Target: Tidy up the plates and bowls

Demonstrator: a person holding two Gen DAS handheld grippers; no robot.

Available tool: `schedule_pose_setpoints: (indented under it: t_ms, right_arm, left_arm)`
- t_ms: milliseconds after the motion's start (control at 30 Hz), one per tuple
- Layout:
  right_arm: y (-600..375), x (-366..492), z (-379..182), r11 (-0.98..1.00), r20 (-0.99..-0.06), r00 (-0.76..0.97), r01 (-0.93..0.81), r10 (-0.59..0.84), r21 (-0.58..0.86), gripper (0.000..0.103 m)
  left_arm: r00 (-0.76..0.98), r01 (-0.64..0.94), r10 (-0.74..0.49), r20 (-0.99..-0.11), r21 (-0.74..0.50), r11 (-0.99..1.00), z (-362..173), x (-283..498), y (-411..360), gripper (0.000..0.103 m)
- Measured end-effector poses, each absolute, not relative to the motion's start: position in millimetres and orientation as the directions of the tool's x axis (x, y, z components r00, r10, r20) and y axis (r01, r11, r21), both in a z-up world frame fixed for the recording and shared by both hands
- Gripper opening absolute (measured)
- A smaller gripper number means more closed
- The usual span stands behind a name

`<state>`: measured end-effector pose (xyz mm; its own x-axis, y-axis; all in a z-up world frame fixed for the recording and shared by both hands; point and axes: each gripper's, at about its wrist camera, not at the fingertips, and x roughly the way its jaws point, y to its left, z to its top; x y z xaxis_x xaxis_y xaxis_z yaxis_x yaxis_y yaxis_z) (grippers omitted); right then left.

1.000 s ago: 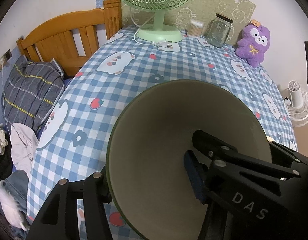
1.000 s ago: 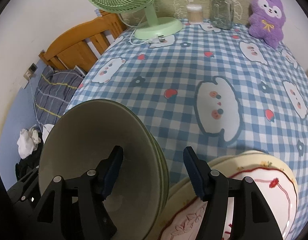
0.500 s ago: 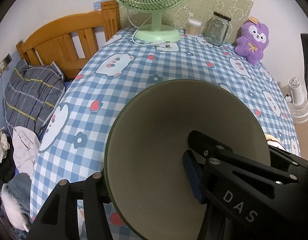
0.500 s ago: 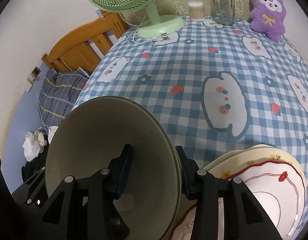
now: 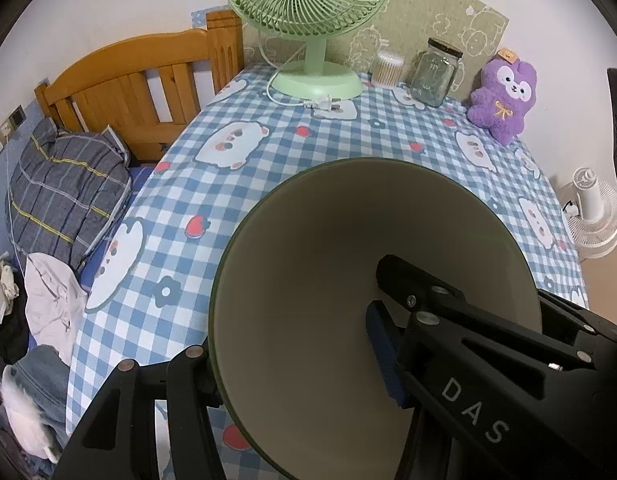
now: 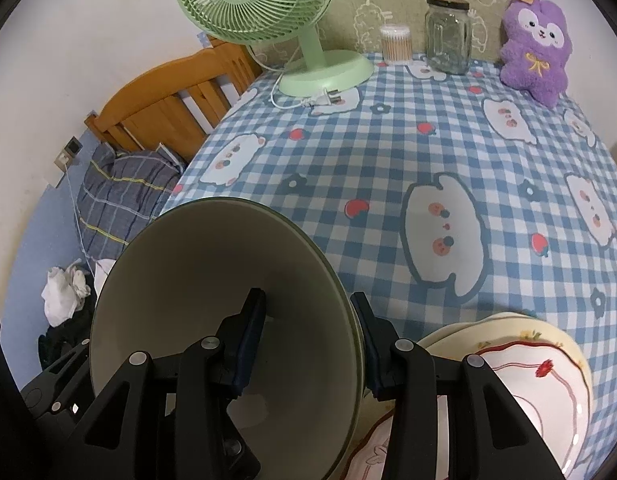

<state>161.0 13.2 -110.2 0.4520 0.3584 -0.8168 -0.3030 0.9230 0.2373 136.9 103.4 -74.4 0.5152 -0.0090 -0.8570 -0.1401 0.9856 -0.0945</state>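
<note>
A green bowl with a pale inside fills the left wrist view, tilted on edge above the checked tablecloth. My left gripper is shut on its left rim, one finger inside and one outside. In the right wrist view the same bowl is held by my right gripper, shut on its right rim; a second green rim shows nested behind it. A stack of cream plates with red trim lies at the lower right.
A green desk fan, cotton swab tub, glass jar and purple plush stand along the far wall. A wooden bed frame and bedding lie beyond the table's left edge.
My right gripper went from open around the bowl's rim to shut on it. Both views have pulled up and back slightly; the left grip is unchanged.
</note>
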Motion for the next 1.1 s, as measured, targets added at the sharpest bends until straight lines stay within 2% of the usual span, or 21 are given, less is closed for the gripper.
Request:
schedule_pose_setpoints:
  t_ms: [533, 1100]
  right_arm:
    - [-19.6, 132.8, -77.9, 0.943, -0.784, 0.529, -0.253, 0.323, 0.218, 0.046]
    - [-65.9, 98.0, -66.9, 0.960, -0.761, 0.585, -0.183, 0.280, 0.213, 0.046]
  left_arm:
    - [0.566, -0.070, -0.049, -0.823, -0.107, 0.992, -45.1, 120.2, 74.6, 0.057]
    - [0.589, 0.017, -0.093, -0.803, -0.103, 0.995, -32.5, 98.0, 33.1, 0.058]
